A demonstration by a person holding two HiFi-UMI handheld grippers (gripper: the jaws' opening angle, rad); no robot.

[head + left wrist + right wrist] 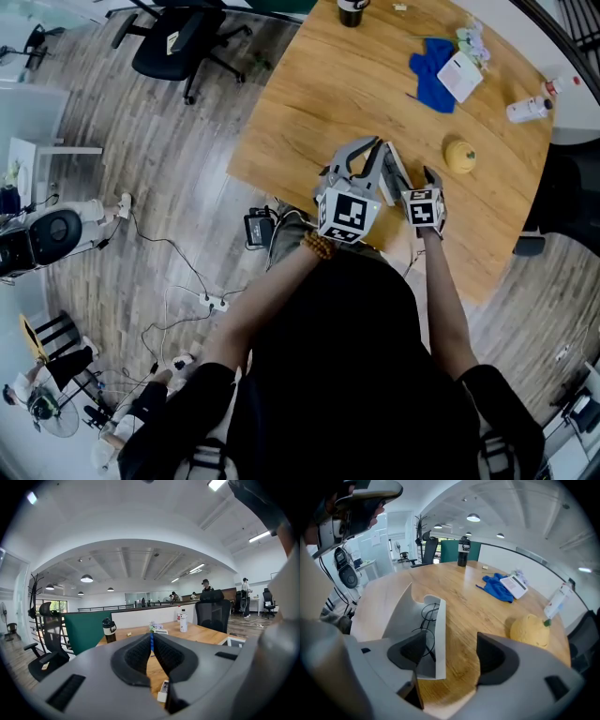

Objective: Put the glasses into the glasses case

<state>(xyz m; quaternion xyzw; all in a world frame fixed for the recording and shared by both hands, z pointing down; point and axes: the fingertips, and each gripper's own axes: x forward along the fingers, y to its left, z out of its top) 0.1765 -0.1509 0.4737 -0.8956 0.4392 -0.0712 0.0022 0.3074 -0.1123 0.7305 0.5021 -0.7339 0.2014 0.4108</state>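
The left hand-held gripper (151, 637) is held almost level over the bench (471, 604). Its two jaws are pressed together. Only a thin slit is left between them. A thin blue line shows in that slit, and I cannot tell what it is. I can't see this gripper holding anything.

Just to its right is the glasses case (439, 637). It lies open on the bench, gray inside, with a white wall standing up on one side. The glasses (427, 613) are thin and black. They lie inside the open case, against the gray part.

Next comes the right hand-held gripper (451, 653). It tips down toward the bench. Its jaws are wide apart and squeeze nothing. Its left jaw hangs over the case and the glasses, and its right jaw hangs over bare wood. I cannot tell if the left jaw touches the case.

Further right, a yellow fruit (528, 631) sits alone on the bench, apart from the case. A blue cloth (497, 588) lies farther back.

I think the putting-in step is about done, because the glasses are in the case and no jaw grips them. The case is not yet shut. The next move, I think, is to lift the right gripper away without bumping the glasses. Then the case could be folded closed, slowly, so the thin arms of the glasses don't get pinched.
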